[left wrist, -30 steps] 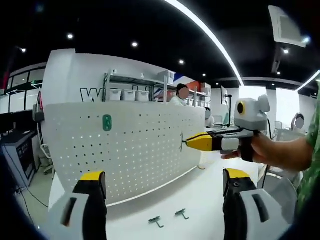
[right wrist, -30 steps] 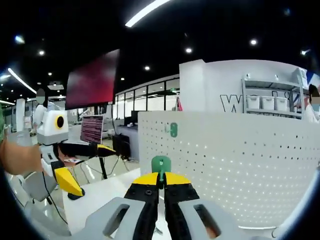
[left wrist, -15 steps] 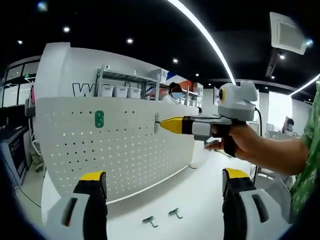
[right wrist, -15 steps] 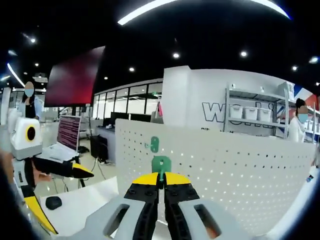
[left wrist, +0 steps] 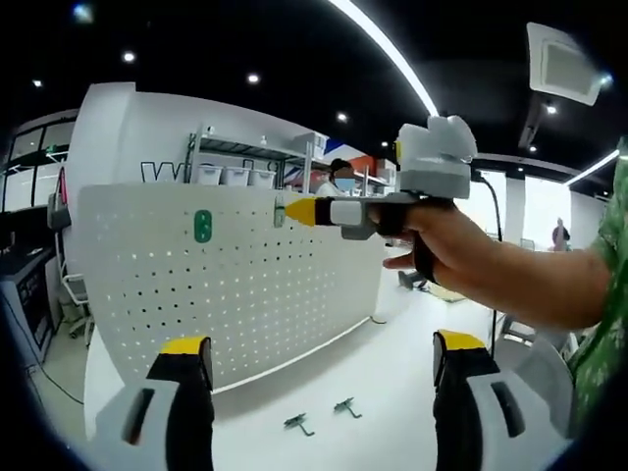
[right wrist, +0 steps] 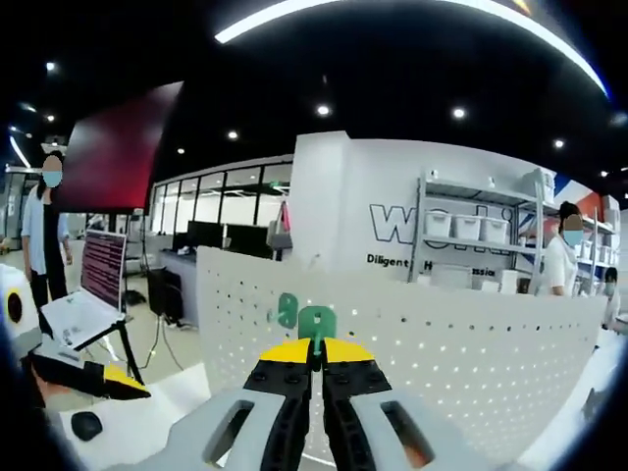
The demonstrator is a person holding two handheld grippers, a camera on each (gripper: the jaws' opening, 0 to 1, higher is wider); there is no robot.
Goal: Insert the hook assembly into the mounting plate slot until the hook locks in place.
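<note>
Left gripper view is sitting low over the white table [left wrist: 392, 392], looking along its own parted jaws at the perforated mounting plate [left wrist: 245, 294] from a moderate distance; right gripper [left wrist: 294, 211] is coming in from the right, near the plate's top edge. Right gripper view is riding near the mounting plate [right wrist: 442, 353], looking along its closed jaws, facing its upper part. Both views are sharing the plate, the green hook [left wrist: 202, 226] [right wrist: 287, 310] already on it, and the shelving behind.
</note>
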